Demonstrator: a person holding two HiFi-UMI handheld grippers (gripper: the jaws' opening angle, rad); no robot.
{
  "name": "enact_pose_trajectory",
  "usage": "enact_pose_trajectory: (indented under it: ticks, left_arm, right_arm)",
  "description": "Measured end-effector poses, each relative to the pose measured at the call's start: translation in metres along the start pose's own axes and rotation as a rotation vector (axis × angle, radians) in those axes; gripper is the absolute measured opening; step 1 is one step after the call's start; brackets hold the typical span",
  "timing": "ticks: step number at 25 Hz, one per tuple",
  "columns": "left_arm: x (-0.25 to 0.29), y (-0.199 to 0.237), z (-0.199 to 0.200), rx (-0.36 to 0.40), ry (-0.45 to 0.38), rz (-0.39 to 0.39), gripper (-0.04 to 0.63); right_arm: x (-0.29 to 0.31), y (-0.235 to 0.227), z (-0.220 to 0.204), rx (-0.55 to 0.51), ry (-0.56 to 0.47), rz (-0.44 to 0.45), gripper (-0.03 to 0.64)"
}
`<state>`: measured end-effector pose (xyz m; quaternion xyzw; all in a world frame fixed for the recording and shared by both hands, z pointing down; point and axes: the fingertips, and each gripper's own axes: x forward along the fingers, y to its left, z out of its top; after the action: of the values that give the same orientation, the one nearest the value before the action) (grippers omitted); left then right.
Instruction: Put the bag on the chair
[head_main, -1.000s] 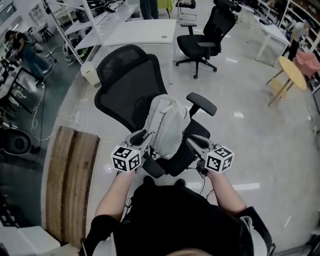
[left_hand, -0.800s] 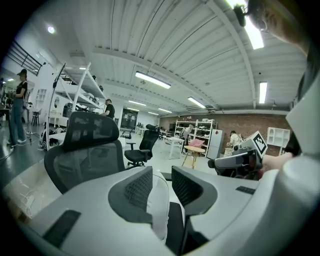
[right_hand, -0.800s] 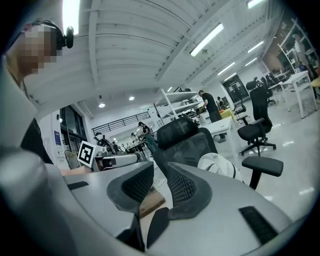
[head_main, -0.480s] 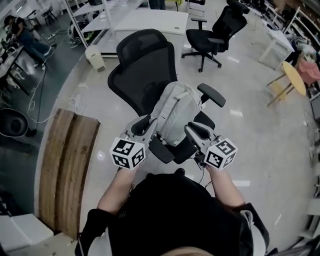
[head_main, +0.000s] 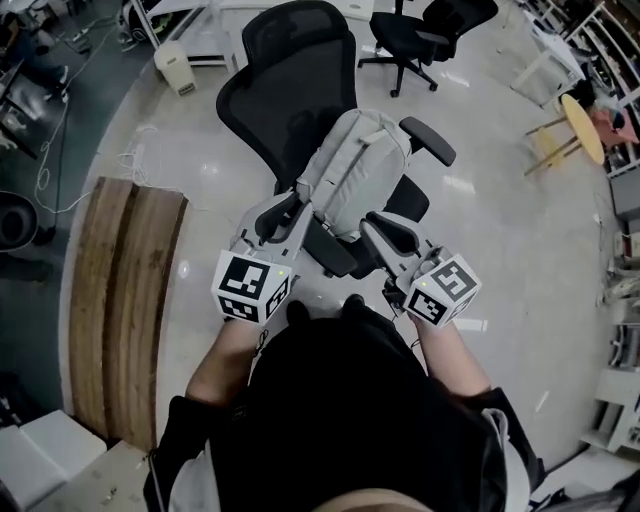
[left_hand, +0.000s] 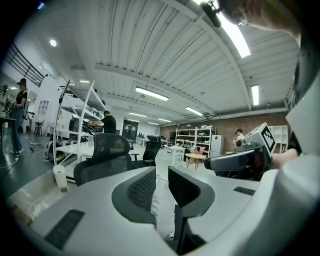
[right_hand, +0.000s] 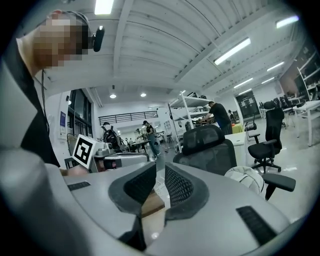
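The pale grey bag (head_main: 355, 165) stands on the seat of the black mesh office chair (head_main: 290, 60) and leans against its backrest. My left gripper (head_main: 283, 210) is at the bag's lower left and my right gripper (head_main: 378, 228) at its lower right, both just short of it. Both sets of jaws have just been closing, and each still shows a narrow gap. In the left gripper view (left_hand: 162, 182) only a pale strip shows through the gap. Through the gap in the right gripper view (right_hand: 161, 182) I see floor, with the bag (right_hand: 245, 177) off to the right.
A wooden board (head_main: 125, 300) lies on the floor at the left. A second black chair (head_main: 430, 30) stands behind, and a round yellow table (head_main: 585, 125) at the far right. A white bin (head_main: 172, 68) sits at the upper left. People work at benches farther back.
Both grippers have drawn back from the bag toward the person and risen, and their jaws have narrowed. The bag stays on the chair seat.
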<state>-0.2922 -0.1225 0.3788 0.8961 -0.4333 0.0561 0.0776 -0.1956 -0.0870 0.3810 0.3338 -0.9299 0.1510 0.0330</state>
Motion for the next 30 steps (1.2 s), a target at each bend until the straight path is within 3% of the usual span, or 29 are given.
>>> enact_pose_trajectory:
  ticks: [8, 20, 30]
  left_arm:
    - [-0.018, -0.020, 0.009, 0.038, -0.009, 0.077, 0.057]
    - [-0.008, -0.048, 0.013, 0.052, 0.034, 0.137, 0.029]
    - [-0.001, -0.062, 0.024, 0.058, 0.009, 0.142, 0.029]
  right_arm:
    - [-0.034, 0.000, 0.002, -0.112, 0.020, -0.020, 0.052]
    - [-0.098, -0.041, 0.011, -0.087, -0.044, -0.027, 0.031]
    - [-0.101, -0.034, 0.024, -0.111, -0.083, 0.021, 0.029]
